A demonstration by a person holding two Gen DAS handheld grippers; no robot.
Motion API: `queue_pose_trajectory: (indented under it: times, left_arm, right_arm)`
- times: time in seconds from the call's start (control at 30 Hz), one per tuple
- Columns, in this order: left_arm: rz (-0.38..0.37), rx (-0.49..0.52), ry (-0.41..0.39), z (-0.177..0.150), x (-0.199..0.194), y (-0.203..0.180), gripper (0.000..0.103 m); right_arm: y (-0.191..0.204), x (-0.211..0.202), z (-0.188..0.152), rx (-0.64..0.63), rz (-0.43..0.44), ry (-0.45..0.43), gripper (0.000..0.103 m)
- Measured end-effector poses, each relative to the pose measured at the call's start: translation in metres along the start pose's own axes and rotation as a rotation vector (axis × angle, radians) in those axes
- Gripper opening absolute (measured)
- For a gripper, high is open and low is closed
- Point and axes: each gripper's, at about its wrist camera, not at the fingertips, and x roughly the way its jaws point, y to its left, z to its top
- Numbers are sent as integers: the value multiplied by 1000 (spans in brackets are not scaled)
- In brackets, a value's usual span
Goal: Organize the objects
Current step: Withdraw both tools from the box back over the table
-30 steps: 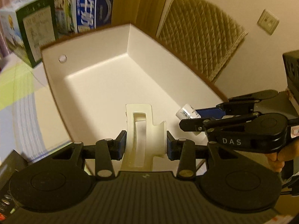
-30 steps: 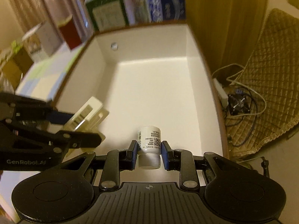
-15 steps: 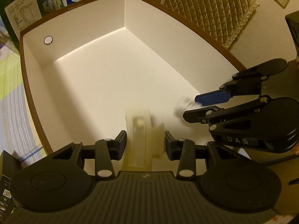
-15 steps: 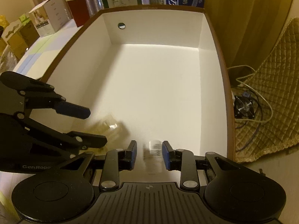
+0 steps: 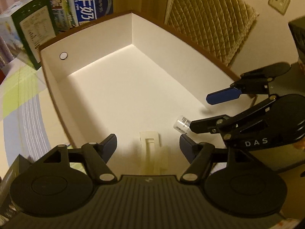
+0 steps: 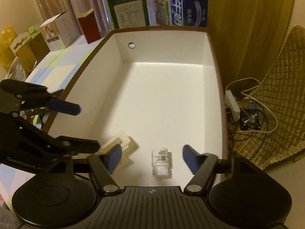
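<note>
Now both jaws have just been opening: left hand-held gripper (image 5: 147, 143) wide, cream plastic piece (image 5: 152, 148) lying loose between its pads on the white box (image 5: 91, 43) floor; right hand-held gripper (image 6: 151, 156) wide too, small white bottle (image 6: 160, 162) on its side between the pads, untouched.

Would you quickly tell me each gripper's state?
Left gripper: just opened, cream plastic piece released.
Right gripper: just opened, white bottle released.

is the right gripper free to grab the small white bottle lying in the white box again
Probably yes: the right gripper is open, with the small white bottle lying between its fingers on the white box floor, nothing blocking.
</note>
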Motion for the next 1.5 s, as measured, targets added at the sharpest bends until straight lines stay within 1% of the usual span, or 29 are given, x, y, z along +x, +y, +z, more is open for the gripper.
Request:
queue_pose_trajectory:
  times: [0.07,0.2,0.33,0.43,0.53,0.7,0.9,1.03,1.27,1.5]
  left_arm:
    - [7,-11,-14,-3,-8,1,74]
    - [19,-34,-33,-6,-21,3,75]
    - [33,-56,-51,-8,-34,6,80]
    - [37,-60,-69,-11,-45,7,87]
    - [33,-54,-91,-15,-57,7,88]
    - [6,-37,-136,-22,-81,7,90]
    - [-12,-32,-165,-42,-109,17,91]
    - [5,-37,-170,-61,-128,31,92]
    - [31,-74,-180,-94,-158,62,92]
    - [60,-114,-184,-125,-181,93,92]
  right_arm:
    - [1,-3,-1,12,3,-7,71]
    - [6,-12,-4,22,-6,-32,81]
    - [12,-23,-5,48,-19,-73,90]
    - [18,-32,-8,68,-36,-106,93]
    - [26,-42,-12,93,-58,-134,95]
    - [45,-57,-24,133,-94,-175,97]
    - [76,-71,-42,190,-110,-213,98]
    - [102,-72,-51,205,-94,-222,98]
    - [143,-66,-55,210,-44,-196,99]
    - [185,-51,-55,171,9,-167,99]
